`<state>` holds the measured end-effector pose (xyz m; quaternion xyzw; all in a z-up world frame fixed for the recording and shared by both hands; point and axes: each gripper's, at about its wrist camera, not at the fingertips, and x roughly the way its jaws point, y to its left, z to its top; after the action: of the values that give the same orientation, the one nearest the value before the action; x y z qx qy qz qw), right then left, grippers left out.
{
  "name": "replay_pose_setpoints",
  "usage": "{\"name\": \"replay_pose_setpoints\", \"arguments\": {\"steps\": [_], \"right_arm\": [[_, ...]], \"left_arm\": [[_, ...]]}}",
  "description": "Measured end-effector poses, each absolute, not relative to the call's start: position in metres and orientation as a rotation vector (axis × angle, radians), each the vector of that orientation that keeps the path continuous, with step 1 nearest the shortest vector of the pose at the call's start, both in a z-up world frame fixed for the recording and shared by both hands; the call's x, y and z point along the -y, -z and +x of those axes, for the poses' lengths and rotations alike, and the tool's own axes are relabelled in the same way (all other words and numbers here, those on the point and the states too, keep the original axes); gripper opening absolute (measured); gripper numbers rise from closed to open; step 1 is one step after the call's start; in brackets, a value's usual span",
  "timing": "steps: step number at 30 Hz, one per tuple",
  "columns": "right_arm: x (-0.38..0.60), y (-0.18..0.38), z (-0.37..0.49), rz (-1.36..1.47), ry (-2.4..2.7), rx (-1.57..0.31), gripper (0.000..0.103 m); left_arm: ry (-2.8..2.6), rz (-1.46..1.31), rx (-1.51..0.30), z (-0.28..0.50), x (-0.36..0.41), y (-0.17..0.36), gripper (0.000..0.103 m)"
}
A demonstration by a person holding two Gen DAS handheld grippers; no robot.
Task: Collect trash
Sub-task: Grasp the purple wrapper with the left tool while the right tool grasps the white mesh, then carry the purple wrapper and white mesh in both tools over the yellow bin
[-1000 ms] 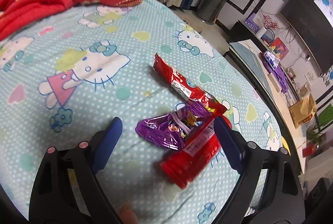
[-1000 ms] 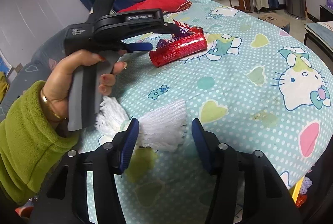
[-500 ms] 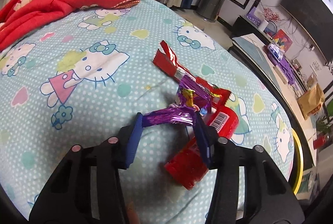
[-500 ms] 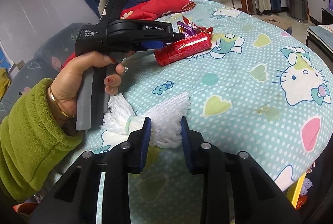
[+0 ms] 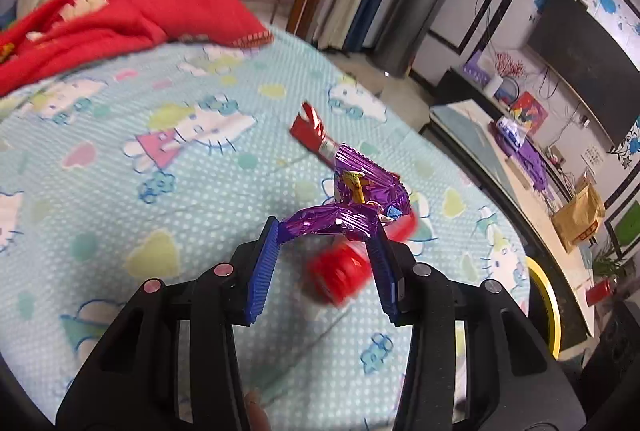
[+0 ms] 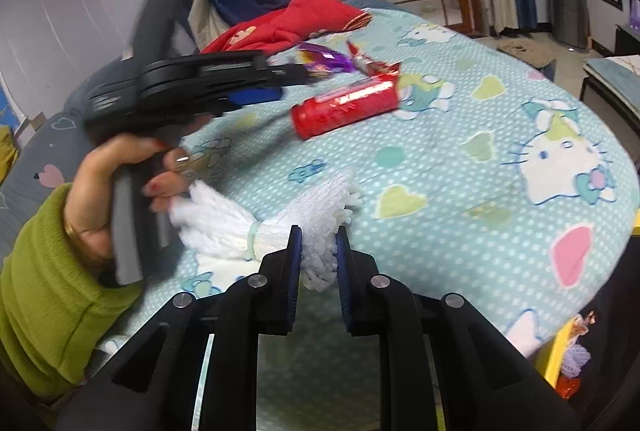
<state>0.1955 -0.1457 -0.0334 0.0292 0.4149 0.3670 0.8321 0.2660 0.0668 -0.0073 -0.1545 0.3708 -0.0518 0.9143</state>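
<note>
While lifting: left gripper (image 5: 326,243) clamps purple wrapper (image 5: 360,199) crosswise
Right gripper (image 6: 316,251): jaws closing on white foam (image 6: 304,215), lying leftward across fingers
Can (image 6: 346,105): ahead, nearer left gripper

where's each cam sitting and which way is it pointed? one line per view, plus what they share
Left wrist: on the left gripper, angled down across the bed; its fingers pinch the purple wrapper.
Right wrist: on the right gripper, angled down at the white foam net between its closing jaws; left hand and green sleeve show.
Shared: purple wrapper, red can, red blanket.
</note>
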Motion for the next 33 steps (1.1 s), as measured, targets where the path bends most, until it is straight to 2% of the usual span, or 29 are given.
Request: {"name": "replay_pose_setpoints", "arguments": {"steps": [12,33], "right_arm": [[0.192,0.018,0.21,0.105,-0.667,-0.825,0.015],[0.284,-0.003,0.233,0.203,-0.439,-0.751,0.015]], "left_arm": [[0.134,-0.308,-0.688,0.222,-0.048,-0.017,0.036],[0.308,-0.23,-0.684,0.207,0.034,-0.028,0.036]]}}
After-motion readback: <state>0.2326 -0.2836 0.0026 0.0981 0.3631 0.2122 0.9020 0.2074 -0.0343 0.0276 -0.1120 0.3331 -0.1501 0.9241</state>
